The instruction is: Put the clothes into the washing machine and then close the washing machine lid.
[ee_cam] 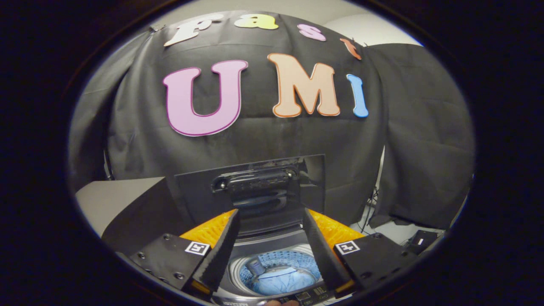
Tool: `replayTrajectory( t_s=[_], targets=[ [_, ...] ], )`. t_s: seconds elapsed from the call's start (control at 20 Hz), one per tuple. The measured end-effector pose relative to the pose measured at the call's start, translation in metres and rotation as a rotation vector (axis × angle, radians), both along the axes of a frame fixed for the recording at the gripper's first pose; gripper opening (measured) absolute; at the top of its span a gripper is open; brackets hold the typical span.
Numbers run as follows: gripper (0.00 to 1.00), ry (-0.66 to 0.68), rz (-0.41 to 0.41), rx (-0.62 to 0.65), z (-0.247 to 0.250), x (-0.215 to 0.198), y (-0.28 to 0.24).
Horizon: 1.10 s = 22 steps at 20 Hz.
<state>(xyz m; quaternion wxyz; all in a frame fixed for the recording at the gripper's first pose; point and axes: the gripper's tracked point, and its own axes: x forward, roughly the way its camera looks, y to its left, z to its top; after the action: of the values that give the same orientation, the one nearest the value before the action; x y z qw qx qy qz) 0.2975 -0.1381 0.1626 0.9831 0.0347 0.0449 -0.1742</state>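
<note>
Below, blue clothes [282,281] are lying inside the washing machine [272,244] drum, its lid [250,187] standing upright; the gripper [270,221] is hovering, fingers spread, holding nothing.

Black cloth wall [272,140] hangs behind; pale floor [395,231] beneath.

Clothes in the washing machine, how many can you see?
1: a blue cloth lies in the drum, under the open gripper, which holds nothing. More may be hidden under it. The lid stands up behind.
</note>
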Motion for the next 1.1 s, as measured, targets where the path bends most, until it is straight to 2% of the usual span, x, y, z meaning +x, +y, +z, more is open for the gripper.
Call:
replayTrajectory(
  t_s=[0.1,0.4,0.75,1.1],
  targets=[
    [0.92,-0.039,0.013,0.008,0.008,-0.003,0.011],
    [0.91,0.014,0.045,-0.057,0.007,-0.01,0.036],
    [0.91,0.047,0.085,-0.077,0.001,-0.008,0.065],
    [0.91,0.045,0.076,-0.082,0.009,-0.022,0.074]
  ],
)
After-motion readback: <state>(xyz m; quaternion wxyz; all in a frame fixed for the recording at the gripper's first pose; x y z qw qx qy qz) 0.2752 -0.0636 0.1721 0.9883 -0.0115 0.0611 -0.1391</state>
